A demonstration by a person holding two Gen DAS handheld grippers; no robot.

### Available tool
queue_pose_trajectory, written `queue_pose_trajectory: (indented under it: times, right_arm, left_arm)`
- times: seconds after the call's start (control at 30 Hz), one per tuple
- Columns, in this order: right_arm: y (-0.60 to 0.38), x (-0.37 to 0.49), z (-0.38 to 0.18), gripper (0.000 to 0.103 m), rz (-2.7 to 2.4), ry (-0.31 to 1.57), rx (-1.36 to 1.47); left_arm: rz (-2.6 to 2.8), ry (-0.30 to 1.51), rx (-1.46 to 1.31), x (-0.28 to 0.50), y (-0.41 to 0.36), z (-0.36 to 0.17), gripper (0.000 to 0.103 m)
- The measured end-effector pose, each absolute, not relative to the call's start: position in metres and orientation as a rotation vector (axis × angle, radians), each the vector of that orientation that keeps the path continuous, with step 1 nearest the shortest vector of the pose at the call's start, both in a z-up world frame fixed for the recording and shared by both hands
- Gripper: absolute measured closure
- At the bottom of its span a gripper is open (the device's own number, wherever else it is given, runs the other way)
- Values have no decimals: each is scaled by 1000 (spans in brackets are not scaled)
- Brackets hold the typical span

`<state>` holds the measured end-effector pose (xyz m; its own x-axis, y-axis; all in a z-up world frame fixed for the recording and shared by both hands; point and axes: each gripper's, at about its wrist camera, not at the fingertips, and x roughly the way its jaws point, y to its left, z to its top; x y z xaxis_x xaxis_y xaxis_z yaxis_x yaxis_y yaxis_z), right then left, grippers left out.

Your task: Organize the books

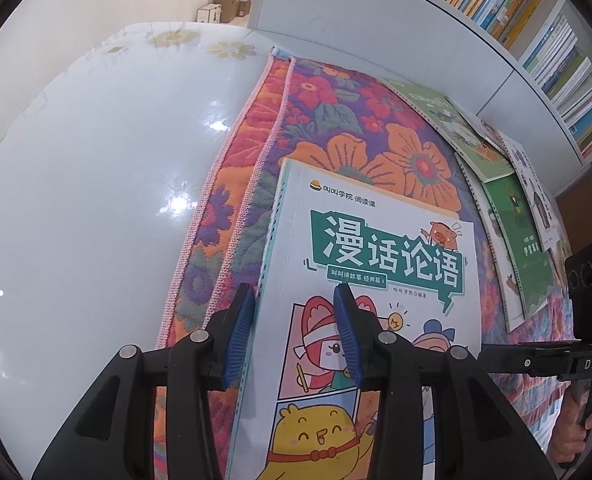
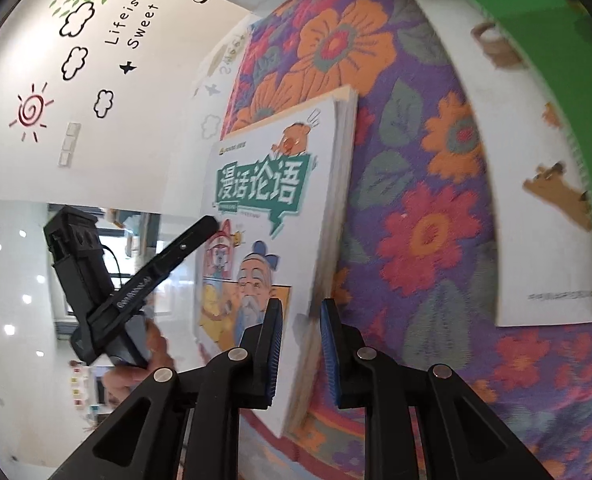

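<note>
A white picture book (image 1: 375, 264) with a teal title banner lies on a flowered cloth (image 1: 335, 120). My left gripper (image 1: 294, 300) straddles the book's spine edge, one finger outside the spine and the other over the cover, with a gap at the pads, so it stands open. In the right wrist view the same book (image 2: 264, 200) has its page edge between the jaws of my right gripper (image 2: 301, 312). Its pads stand just off the book, also open. A thin pale edge shows under the book's far end.
Green and white books (image 1: 511, 220) lie overlapped on the cloth to the right, also seen as a green book (image 2: 555, 80). A white bookshelf (image 1: 535, 40) full of books runs behind. A glossy white tabletop (image 1: 96, 200) spreads left. A hand (image 2: 136, 372) holds the left gripper.
</note>
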<state>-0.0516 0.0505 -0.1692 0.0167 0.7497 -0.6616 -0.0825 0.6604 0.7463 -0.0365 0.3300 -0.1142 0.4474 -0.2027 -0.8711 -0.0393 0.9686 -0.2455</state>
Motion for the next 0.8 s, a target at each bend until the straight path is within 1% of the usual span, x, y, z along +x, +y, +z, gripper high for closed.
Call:
queue_pose_trajectory:
  times: [0.3,0.47,0.53,0.63,0.8]
  right_arm:
    - [54,-42,-163,78,698,1376,583]
    - [40,-48,-163,78,708,1367,589]
    - [23,-50,-157,78,701,1355,595]
    - [-13,-51,-142,78,655,1313,603]
    - [-91,-53,-107,78,554,1190,588]
  left_arm:
    - [-90,1100,-236,-36,329,-115,66]
    - [-66,1027,-238,-45,337,-96,64]
    - [-61,999,-261,-48,339,-89,63]
    - [-40,1006,-273,-44,333,-83,63]
    - [-75,1006,-271,-33,290,-62,63]
